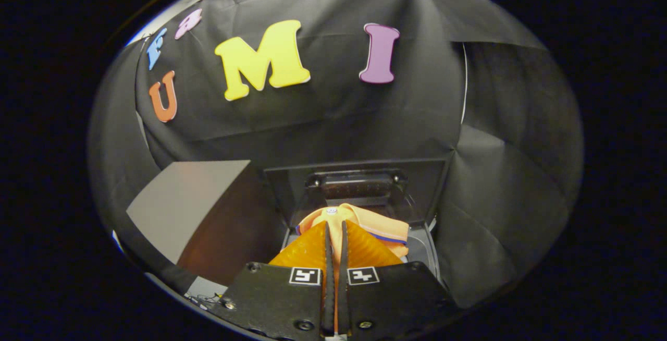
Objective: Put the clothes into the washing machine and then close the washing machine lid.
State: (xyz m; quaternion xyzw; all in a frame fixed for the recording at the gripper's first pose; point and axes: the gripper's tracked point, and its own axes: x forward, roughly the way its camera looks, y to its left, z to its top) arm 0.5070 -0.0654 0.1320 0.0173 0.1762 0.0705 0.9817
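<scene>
Orange garment (365,223) sits pinched between the nearly closed fingers of the gripper (336,226), draping just beyond their tips over the open washing machine (422,247), whose raised lid (359,184) stands farther back.

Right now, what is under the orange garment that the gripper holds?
The gripper is shut on the orange garment. Under it lies the washer opening, with the raised lid behind. The garment and fingers cover the drum, so its contents cannot be seen.
</scene>
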